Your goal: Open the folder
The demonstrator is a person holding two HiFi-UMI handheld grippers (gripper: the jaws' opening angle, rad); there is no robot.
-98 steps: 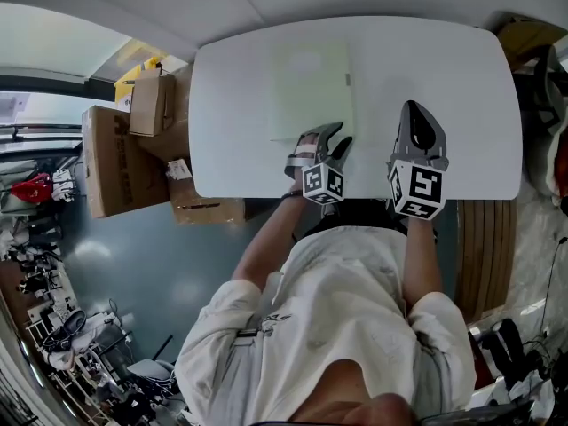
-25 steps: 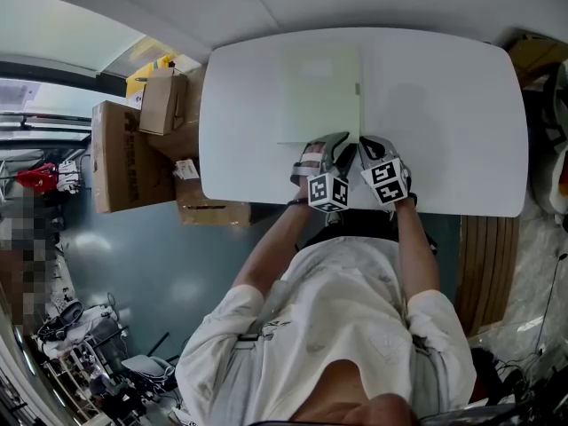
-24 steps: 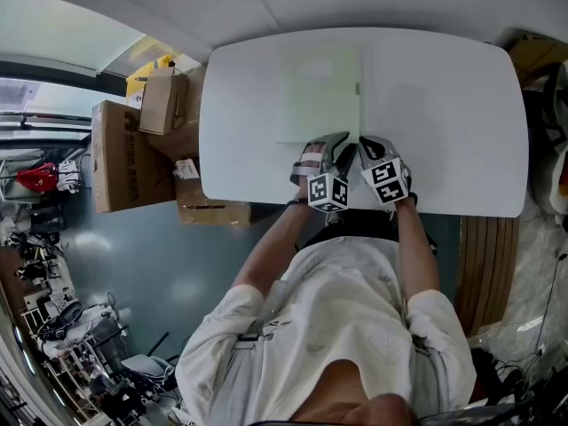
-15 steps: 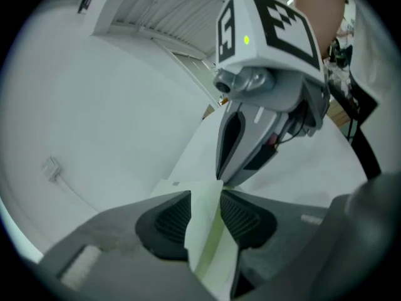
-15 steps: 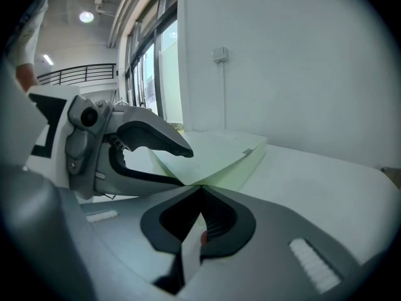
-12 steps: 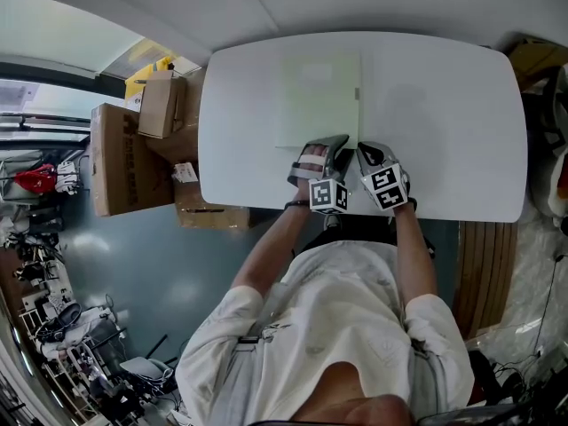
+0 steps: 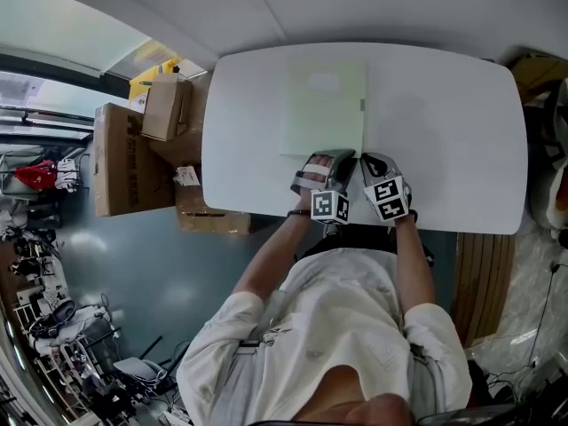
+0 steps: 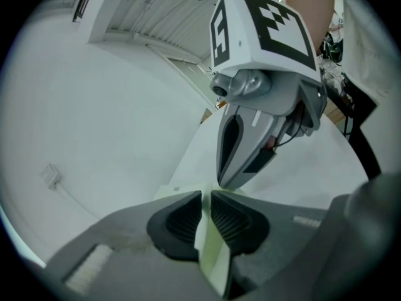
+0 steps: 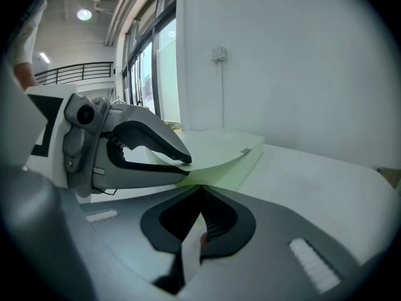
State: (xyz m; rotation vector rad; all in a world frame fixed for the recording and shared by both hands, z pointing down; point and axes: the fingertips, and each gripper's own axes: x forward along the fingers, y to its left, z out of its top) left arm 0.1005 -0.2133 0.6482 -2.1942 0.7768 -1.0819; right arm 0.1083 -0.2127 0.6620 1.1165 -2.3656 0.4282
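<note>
Lying on table [image 7: 444,131], left of centre: green folder [image 7: 324,109]. Near edge gripped by left claw [image 7: 332,160], jaws just closing on cover, and right claw [image 7: 369,161] alongside, earlier well apart. Cardboard boxes [image 7: 124,162] beyond left edge.

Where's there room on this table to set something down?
Widest: right half of the rounded white table, between the flat pale green folder and the right rim. A narrower strip left of the folder. Crowded: the near edge, where the left hand-held gripper, jaws just closed, and right hand-held gripper pinch the folder.
</note>
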